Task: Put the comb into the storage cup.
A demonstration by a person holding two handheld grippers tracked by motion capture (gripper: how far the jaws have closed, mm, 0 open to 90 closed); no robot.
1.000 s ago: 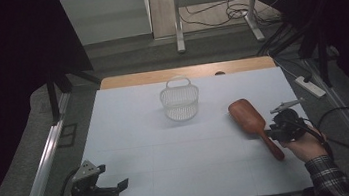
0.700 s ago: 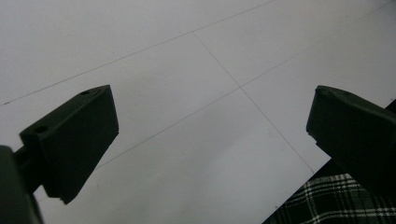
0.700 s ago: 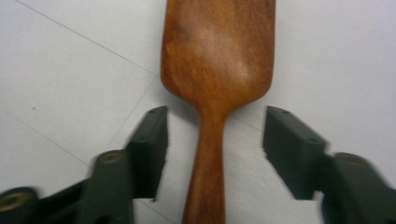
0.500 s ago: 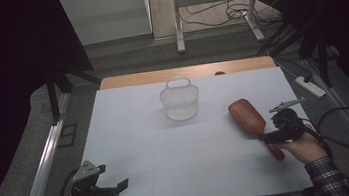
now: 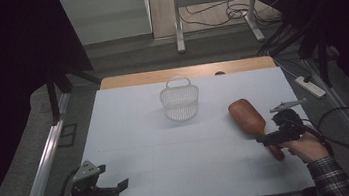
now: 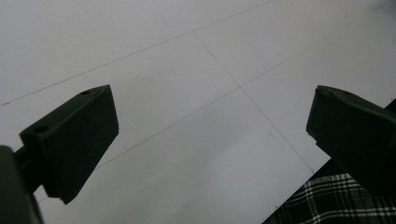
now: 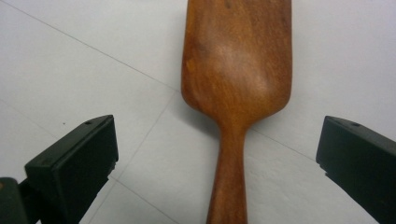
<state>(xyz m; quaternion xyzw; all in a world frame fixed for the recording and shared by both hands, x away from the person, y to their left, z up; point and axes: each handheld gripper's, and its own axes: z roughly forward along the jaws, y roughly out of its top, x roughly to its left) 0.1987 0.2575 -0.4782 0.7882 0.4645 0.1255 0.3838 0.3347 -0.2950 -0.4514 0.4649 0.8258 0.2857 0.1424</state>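
My right gripper (image 7: 219, 158) has just been opening; its jaws stand wide astride the handle of the brown wooden scoop (image 7: 236, 70), gripping nothing. The scoop's long axis runs straight ahead of the jaws. My left gripper (image 6: 210, 140), open and empty, is well apart.

The high view looks forward and down from above the person's side, taking in the whole white worktop (image 5: 168, 149). The left gripper view sits close over bare worktop at the near edge. The right gripper view looks closely along the brown wooden paddle-shaped scoop (image 7: 236, 79), which the high view (image 5: 250, 119) shares.
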